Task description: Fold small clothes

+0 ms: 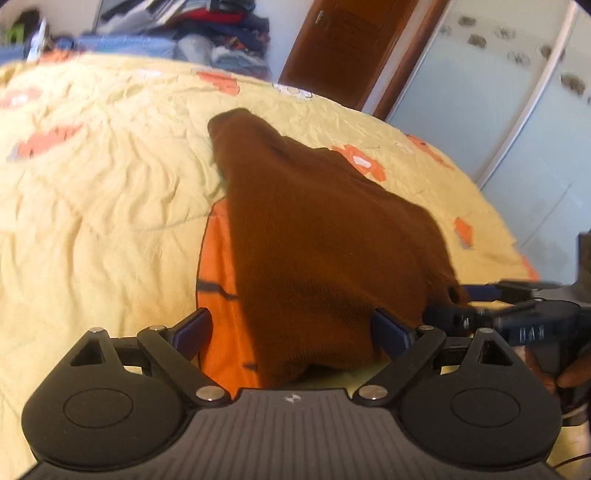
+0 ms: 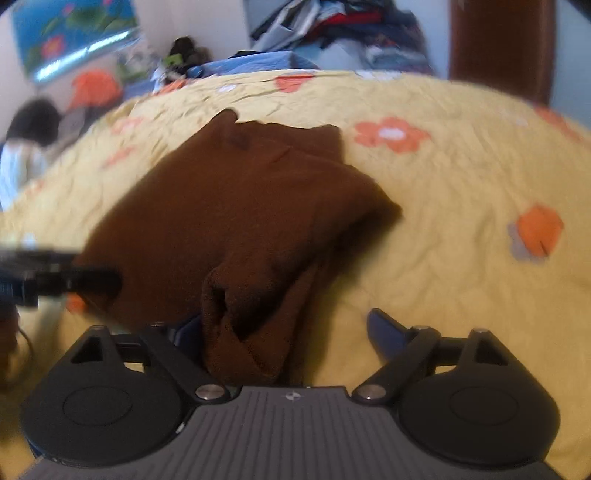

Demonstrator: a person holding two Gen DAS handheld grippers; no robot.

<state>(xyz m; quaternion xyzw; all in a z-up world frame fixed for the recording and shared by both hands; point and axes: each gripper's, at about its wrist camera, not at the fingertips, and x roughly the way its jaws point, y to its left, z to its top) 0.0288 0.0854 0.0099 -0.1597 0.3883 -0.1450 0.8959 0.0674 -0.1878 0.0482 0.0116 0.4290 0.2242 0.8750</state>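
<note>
A brown knitted garment (image 1: 314,229) lies partly folded on a yellow bedspread (image 1: 110,184) with orange flowers, covering a large orange patch (image 1: 218,295). My left gripper (image 1: 291,328) is open wide, and the garment's near edge lies between its fingers without either pad touching it. My right gripper (image 1: 461,304) reaches in from the right at the garment's near corner, held by a hand (image 1: 569,376). In the right wrist view the garment (image 2: 229,206) shows a bunched fold beside the left finger of my open right gripper (image 2: 288,328). The left gripper (image 2: 74,269) pokes in at the garment's left edge.
Bare bedspread (image 2: 461,258) spreads to the right of the garment. A pile of clothes (image 2: 351,29) is heaped beyond the bed's far edge. A wooden door (image 1: 351,44) and pale wardrobe doors (image 1: 498,110) stand behind. What looks like a person in white (image 2: 22,158) is at the far left.
</note>
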